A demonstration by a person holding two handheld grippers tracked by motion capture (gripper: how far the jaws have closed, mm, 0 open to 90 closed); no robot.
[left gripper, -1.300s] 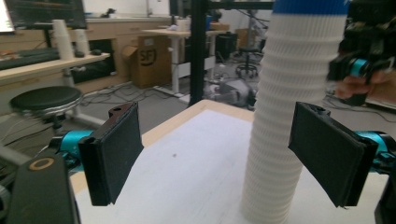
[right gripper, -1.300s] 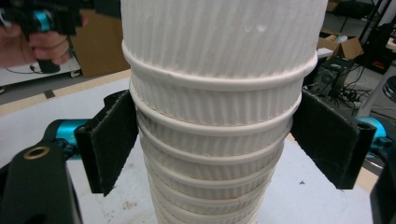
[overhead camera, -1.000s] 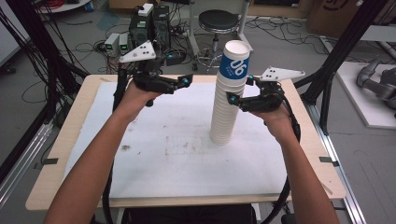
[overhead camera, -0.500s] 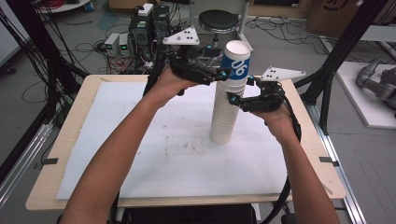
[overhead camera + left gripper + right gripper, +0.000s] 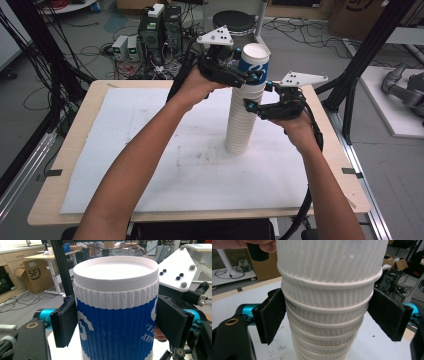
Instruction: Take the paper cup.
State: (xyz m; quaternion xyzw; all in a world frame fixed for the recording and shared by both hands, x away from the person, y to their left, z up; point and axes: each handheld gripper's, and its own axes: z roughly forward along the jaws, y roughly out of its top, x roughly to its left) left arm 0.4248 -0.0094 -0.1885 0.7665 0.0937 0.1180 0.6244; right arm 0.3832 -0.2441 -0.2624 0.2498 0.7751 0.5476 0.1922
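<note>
Tongs in the person's left hand [image 5: 248, 76] are sitting around the blue-and-white top cup [image 5: 253, 67] of a tall stack of white ribbed cups [image 5: 240, 125]. Their jaws have just been closing, and in the left gripper view the two black pads [image 5: 65, 321] are pressing against the blue sleeve on either side, just under the white rim, so they are gripping that cup. The left tongs are lying roughly level, pointing across toward the stack, with the left forearm reaching in long and diagonal from the bottom of the high view and the hand raised well off the surface [image 5: 125, 150].

Right tongs [image 5: 248, 106] are coming at the stack from the other side, lower down, about the upper middle of it. In the right gripper view the pads [image 5: 270, 315] are lying against the ribbed white cups on both flanks, clamping the stack. The right hand is held level and the forearm is running straight up from the bottom edge.

The stack itself is standing upright near the middle of the white sheet on the surface.
</note>
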